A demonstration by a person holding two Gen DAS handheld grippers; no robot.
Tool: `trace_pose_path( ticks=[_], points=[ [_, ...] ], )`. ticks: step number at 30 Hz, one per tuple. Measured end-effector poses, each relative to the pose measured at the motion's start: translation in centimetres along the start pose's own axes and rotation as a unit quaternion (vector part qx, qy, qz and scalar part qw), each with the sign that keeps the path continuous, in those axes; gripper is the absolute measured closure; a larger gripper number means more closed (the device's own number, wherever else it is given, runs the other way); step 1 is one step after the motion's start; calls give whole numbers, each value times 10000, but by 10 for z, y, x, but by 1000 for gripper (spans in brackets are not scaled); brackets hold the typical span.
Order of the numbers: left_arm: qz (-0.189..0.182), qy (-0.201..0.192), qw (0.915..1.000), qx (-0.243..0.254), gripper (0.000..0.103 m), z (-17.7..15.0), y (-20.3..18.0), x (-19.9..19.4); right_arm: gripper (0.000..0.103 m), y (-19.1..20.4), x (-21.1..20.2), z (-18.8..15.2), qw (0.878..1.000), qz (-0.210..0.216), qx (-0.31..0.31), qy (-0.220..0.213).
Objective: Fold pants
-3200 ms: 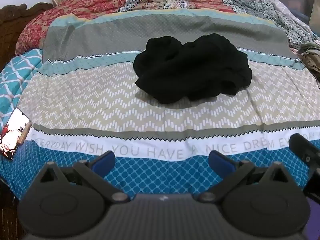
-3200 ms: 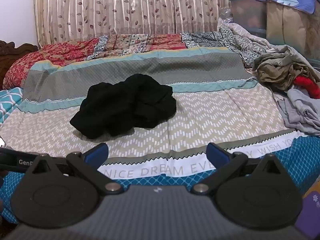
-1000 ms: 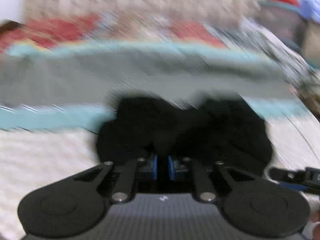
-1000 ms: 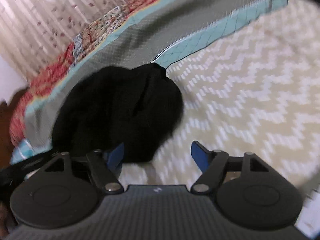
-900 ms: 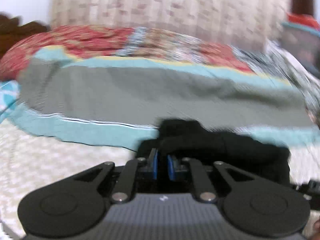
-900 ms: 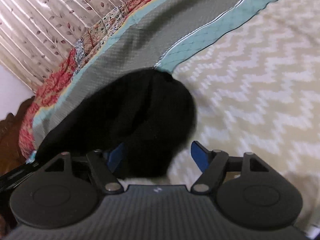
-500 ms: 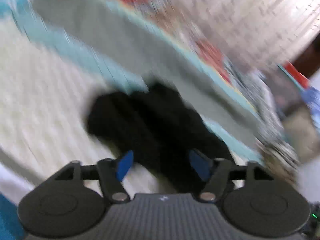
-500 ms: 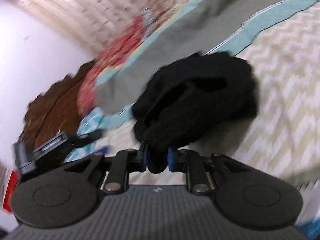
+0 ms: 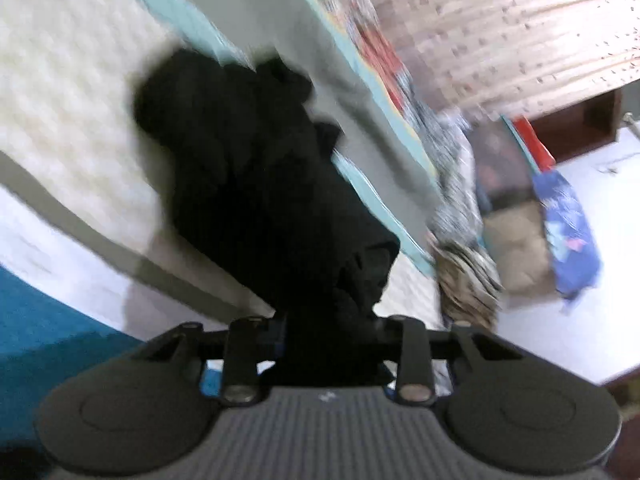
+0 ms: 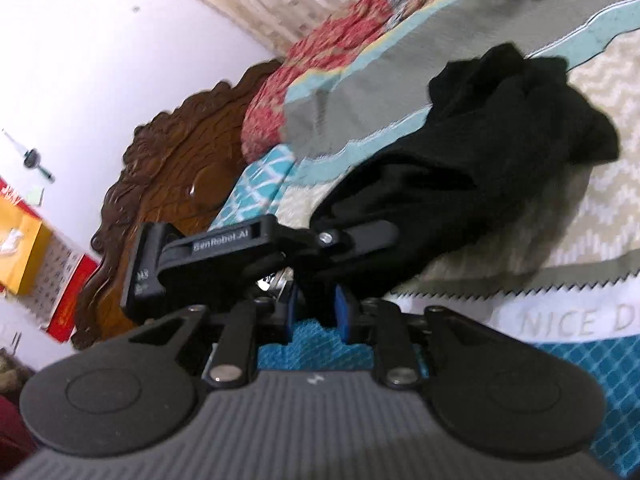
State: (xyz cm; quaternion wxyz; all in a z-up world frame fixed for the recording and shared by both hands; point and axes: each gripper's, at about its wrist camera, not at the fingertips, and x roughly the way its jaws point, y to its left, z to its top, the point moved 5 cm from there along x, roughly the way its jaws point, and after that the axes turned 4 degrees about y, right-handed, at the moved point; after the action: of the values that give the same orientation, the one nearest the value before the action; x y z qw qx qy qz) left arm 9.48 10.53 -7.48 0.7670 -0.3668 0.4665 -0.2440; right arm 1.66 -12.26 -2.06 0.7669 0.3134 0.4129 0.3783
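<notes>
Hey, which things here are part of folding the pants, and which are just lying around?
Part of the job:
black pants
left tongs, clamped on the pants
right tongs, clamped on the pants
bedspread they lie on

Lying about:
clothes pile
blue garment
red quilt
carved headboard

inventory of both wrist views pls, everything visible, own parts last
black pants: 1, black, bunched on the bed, near end pulled up into both grippers
bedspread: 1, teal, grey and beige bands with white lettering, under the pants
red patterned quilt: 1, red, far end of bed
headboard: 1, dark brown carved wood, far left in right wrist view
curtain: 1, beige patterned, behind bed
clothes pile: 1, grey-brown, blurred, bed's right edge
blue cloth: 1, blue print, over storage at right
left gripper: 1, black, shut on pants
right gripper: 1, black with blue pads, shut on pants
</notes>
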Motion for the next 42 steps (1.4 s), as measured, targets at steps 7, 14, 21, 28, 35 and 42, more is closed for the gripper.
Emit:
trace_pose_path(
  ticks=[7,14,21,28,35,42],
  points=[
    [611,-1584,9851,-269,76,26,39,-177,78,-44,-15,14,9953,-675,596,-349],
    [961,-2190,9703,-374,76,25,42,-235,68,-110,9,30,9757,-1739,1220,-530],
    [868,-2315,9683,-360,76,28,45,-247,46,-155,23,44,9533,-2512,1521,-709],
    [991,-2446,9645,-102,76,24,28,-261,94,-160,75,68,9605,-1812,2096,-262],
    [603,-2209,9731,246,76,25,-1,-210,94,-100,-56,189,9452,-2026,1145,-2290],
    [318,-1524,9875,236,76,22,-1,-148,93,-37,-221,159,9203,-2092,21,-3305]
  ],
)
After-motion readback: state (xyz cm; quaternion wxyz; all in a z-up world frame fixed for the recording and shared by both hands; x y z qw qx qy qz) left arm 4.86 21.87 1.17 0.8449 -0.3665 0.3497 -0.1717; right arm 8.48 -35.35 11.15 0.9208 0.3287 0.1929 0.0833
